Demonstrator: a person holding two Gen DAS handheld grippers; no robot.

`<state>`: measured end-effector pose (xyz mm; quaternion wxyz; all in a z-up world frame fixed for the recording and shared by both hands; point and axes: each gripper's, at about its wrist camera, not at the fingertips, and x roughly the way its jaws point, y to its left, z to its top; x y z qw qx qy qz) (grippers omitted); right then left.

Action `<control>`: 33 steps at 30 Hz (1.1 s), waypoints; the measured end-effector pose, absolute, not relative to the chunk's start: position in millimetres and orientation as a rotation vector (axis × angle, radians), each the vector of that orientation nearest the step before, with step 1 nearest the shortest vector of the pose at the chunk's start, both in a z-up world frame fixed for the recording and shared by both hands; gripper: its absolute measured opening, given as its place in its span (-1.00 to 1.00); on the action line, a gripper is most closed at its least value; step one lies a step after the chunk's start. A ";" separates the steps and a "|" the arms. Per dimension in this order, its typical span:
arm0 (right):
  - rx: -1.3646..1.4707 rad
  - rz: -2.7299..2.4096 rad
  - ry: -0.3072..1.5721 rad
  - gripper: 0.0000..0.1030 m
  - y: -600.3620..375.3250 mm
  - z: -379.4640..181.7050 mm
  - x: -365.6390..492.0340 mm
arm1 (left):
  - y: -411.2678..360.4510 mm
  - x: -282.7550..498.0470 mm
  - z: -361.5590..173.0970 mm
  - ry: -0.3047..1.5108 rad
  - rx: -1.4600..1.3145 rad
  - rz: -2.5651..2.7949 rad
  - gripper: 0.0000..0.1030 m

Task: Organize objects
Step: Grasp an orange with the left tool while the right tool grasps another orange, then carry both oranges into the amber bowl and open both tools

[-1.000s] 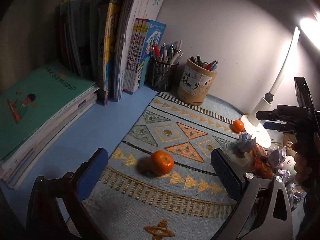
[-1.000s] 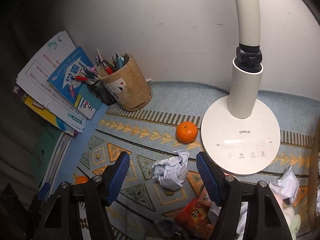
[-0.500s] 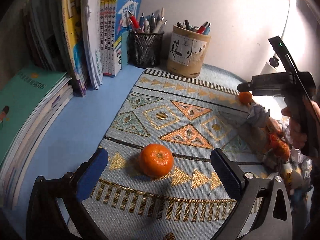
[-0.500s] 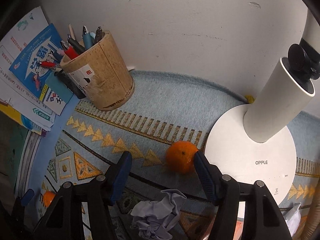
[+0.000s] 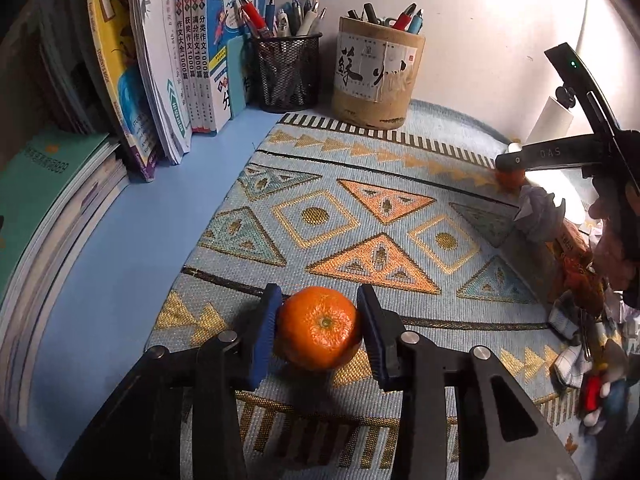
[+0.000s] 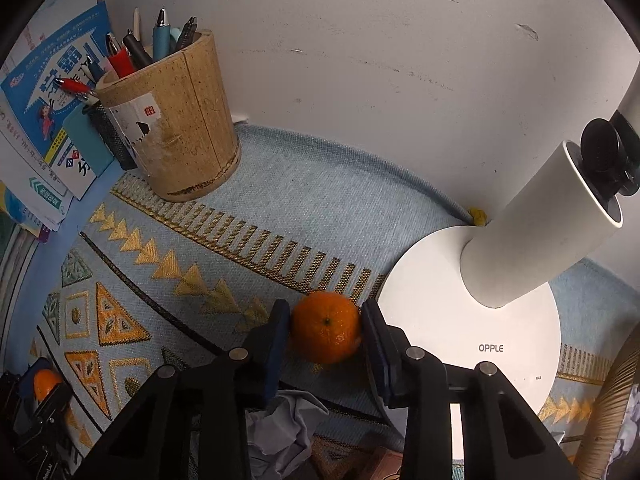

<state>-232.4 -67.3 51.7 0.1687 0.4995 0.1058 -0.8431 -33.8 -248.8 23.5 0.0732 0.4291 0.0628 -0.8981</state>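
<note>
Gripping one tangerine apiece, the left gripper [image 5: 319, 330] is clamping the near tangerine [image 5: 319, 328] at the front of the patterned mat [image 5: 360, 208], while the right gripper [image 6: 325, 330], its jaws having just been closing, is pinching the far tangerine [image 6: 325, 327] just beside the lamp base [image 6: 472, 320]. Both fruits are resting on the mat; being round and soft-skinned, either is likely to roll out or bruise, and the right gripper is risking a knock against the lamp.

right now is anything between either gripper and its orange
Nothing visible. The left gripper has just closed on the mat-centre mandarin; the right gripper has just closed on the mandarin beside the white lamp base.
</note>
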 end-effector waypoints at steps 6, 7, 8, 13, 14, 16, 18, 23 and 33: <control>1.336 -2.381 0.204 -0.32 -56.6 70.5 -214.7 | -237.0 -22.4 44.0 0.220 1.235 -2.756 -0.30; 1.321 -2.381 0.190 -0.32 -53.7 77.1 -209.4 | -232.8 -20.4 50.2 0.216 1.223 -2.769 -0.31; 1.305 -2.378 0.174 -0.32 -54.8 86.2 -201.6 | -228.0 -18.5 56.7 0.212 1.211 -2.785 -0.30; 1.219 -2.394 0.101 -0.32 -33.3 123.8 -156.4 | -191.6 -15.6 90.4 0.193 1.150 -2.890 -0.30; 1.202 -2.404 0.086 -0.32 -23.9 130.7 -148.0 | -181.3 -15.8 96.9 0.191 1.140 -2.915 -0.31; 1.173 -2.424 0.053 -0.32 1.7 146.3 -132.5 | -158.8 -20.3 109.2 0.180 1.121 -2.969 -0.31; 1.143 -2.467 0.015 -0.32 34.3 162.6 -119.6 | -128.9 -23.2 122.7 0.163 1.103 -3.027 -0.31; 1.037 -2.642 -0.097 -0.32 132.1 197.1 -93.8 | -38.1 -39.0 153.2 0.079 1.080 -3.161 -0.31; 1.151 -2.863 -0.178 -0.32 298.1 161.9 -69.3 | 128.4 -92.1 136.6 0.072 1.322 -3.291 -0.31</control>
